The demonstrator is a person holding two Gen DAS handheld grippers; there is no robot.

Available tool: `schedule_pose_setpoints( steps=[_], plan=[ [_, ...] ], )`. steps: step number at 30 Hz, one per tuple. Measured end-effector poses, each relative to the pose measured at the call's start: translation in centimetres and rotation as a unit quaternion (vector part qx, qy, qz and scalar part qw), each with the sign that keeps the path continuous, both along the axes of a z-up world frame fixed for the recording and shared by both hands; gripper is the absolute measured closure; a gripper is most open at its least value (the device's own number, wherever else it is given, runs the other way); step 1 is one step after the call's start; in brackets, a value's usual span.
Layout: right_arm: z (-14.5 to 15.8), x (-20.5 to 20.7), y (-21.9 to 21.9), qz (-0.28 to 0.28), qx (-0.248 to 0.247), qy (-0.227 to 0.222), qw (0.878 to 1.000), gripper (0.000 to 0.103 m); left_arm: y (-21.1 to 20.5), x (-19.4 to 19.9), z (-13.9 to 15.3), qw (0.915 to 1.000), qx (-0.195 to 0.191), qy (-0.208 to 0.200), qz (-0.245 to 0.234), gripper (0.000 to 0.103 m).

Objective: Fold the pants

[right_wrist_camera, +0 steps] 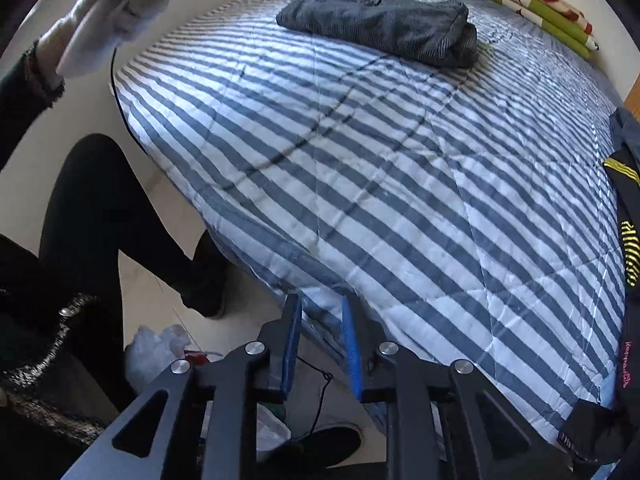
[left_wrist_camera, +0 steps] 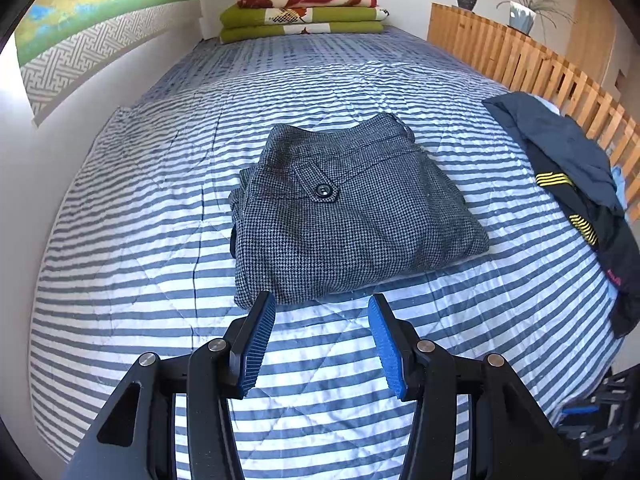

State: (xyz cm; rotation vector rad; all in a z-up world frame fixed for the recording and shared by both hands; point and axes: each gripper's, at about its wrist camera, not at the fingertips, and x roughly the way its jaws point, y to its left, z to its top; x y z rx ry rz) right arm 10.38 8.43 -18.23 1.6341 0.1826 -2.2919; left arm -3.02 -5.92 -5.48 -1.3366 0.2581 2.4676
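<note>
Lying folded into a compact grey houndstooth bundle, pants (left_wrist_camera: 352,208) on the striped bedspread (left_wrist_camera: 160,240), button flap facing up. Hovering just short of their near edge, left tongs (left_wrist_camera: 322,336), blue pads well apart, gripping nothing. Hanging over the bed's edge well away from the pants, right tongs (right_wrist_camera: 322,344), parted a narrow gap, empty. Heaped by the wooden rail (left_wrist_camera: 532,60), dark clothes (left_wrist_camera: 576,184).
</note>
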Motion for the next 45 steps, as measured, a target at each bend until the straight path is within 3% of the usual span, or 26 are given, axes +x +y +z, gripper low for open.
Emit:
schedule_pose_setpoints(
  steps=[5,8,11,14,19,23,25,30,35,40,45],
  plan=[
    [-0.5,0.6,1.3,-0.009,-0.008,-0.016,1.000,0.084,0.2,0.4,0.4,1.0000,-0.001,0.002,-0.007,0.051],
    [-0.5,1.3,2.4,-0.016,0.007,-0.027,0.999,0.084,0.4,0.6,0.4,0.9999,-0.001,0.003,-0.012,0.051],
    [-0.3,2.0,3.5,-0.021,0.052,-0.026,0.998,0.084,0.3,0.5,0.1,0.9999,0.006,-0.005,-0.012,0.051],
    [0.1,2.0,4.3,-0.030,0.043,-0.023,0.998,0.084,0.4,0.2,-0.5,0.9997,0.013,-0.015,-0.010,0.051],
    [-0.4,0.7,3.3,0.009,0.067,-0.015,0.998,0.071,1.0,0.3,-0.8,0.9996,0.016,-0.018,-0.017,0.051],
    [-0.5,-0.6,3.9,0.030,0.101,-0.010,0.994,0.049,0.7,0.4,-0.3,0.9997,0.016,-0.012,-0.017,0.051],
    [-0.1,-0.9,5.6,0.011,0.093,-0.024,0.995,0.049,0.3,0.5,0.0,0.9997,0.015,-0.009,-0.015,0.051],
    [2.3,0.2,8.3,-0.034,0.105,0.001,0.994,0.049,-0.8,0.0,0.1,0.9997,0.020,-0.011,-0.001,0.051],
    [5.7,-0.6,10.0,-0.101,0.005,0.050,0.994,0.049,-1.8,-1.0,-0.1,0.9993,0.033,-0.011,0.013,0.051],
    [8.9,-5.6,10.0,-0.163,-0.084,0.152,0.971,0.047,-3.9,-4.1,-0.1,0.9976,0.051,-0.022,0.043,0.050],
    [9.8,-15.7,9.6,-0.198,-0.129,0.164,0.958,0.039,-6.0,-9.6,-0.6,0.9928,0.085,-0.049,0.069,0.023]
  ],
)
